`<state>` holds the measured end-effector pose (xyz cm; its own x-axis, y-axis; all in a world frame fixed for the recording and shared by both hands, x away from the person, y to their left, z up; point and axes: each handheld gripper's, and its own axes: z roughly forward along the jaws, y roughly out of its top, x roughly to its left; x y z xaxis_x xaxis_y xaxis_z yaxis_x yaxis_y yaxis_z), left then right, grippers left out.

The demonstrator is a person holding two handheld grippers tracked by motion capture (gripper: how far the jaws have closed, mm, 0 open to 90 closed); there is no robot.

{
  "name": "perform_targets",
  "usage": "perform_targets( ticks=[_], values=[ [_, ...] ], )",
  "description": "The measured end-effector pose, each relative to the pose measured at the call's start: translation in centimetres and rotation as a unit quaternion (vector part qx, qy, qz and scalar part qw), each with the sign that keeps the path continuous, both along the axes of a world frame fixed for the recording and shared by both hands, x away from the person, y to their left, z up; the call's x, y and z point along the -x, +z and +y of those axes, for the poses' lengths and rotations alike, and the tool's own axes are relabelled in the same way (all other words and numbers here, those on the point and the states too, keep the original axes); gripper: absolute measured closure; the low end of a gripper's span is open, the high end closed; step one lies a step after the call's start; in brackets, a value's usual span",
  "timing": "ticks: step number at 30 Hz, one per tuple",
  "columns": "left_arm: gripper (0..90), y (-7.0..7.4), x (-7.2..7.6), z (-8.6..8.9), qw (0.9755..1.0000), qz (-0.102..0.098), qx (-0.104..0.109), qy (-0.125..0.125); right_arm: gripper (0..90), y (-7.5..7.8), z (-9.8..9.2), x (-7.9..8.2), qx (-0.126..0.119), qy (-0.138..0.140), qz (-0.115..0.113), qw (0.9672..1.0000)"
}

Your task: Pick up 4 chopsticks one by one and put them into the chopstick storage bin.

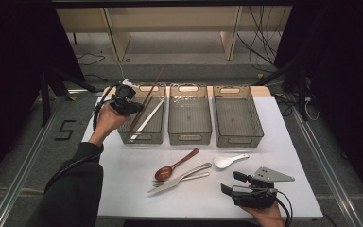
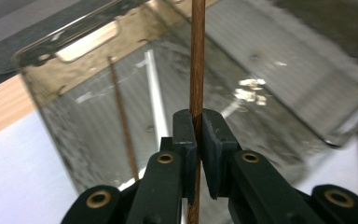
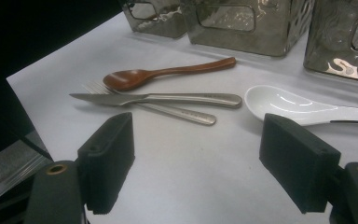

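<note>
Your left gripper is clamped on a brown wooden chopstick, held above the left bin. It's light, stiff and thin, so it may pivot; hold nearer its middle. In that bin lie another brown chopstick and a white one; the two bins right of it look bare.

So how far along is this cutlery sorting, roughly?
Early, it seems. The left bin already holds a brown chopstick and a white one. The left gripper is shut on another brown chopstick above that bin. On the table lie a wooden spoon, knife, fork and white spoon; the right gripper waits open near them.
</note>
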<state>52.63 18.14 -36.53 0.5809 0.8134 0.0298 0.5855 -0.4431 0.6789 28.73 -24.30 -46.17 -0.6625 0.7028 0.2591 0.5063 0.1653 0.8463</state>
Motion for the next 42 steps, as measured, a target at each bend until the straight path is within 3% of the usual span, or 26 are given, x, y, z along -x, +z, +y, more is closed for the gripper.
perform_targets(
  ticks=[12,23,25,33,42],
  values=[
    [84.1,-2.9,-1.3,1.1,0.9988,0.021,-0.015,0.042,27.0,0.0,0.0,0.0,-0.001,-0.001,0.001,1.0000],
    [82.4,-4.3,-1.4,1.3,0.9971,0.049,-0.021,0.054,27.0,0.0,0.0,0.0,-0.002,-0.001,0.001,1.0000],
    [74.6,-4.3,-1.4,1.3,0.9967,0.053,-0.024,0.057,27.0,0.0,0.0,0.0,-0.002,-0.001,0.003,1.0000],
    [52.6,-3.2,-0.1,1.6,0.9965,0.056,0.015,0.060,27.0,0.0,0.0,0.1,-0.001,-0.002,0.003,1.0000],
    [33.5,-1.5,3.7,1.3,0.9957,0.039,0.065,0.052,27.0,0.0,0.0,0.1,0.000,-0.003,0.003,1.0000]
  ],
)
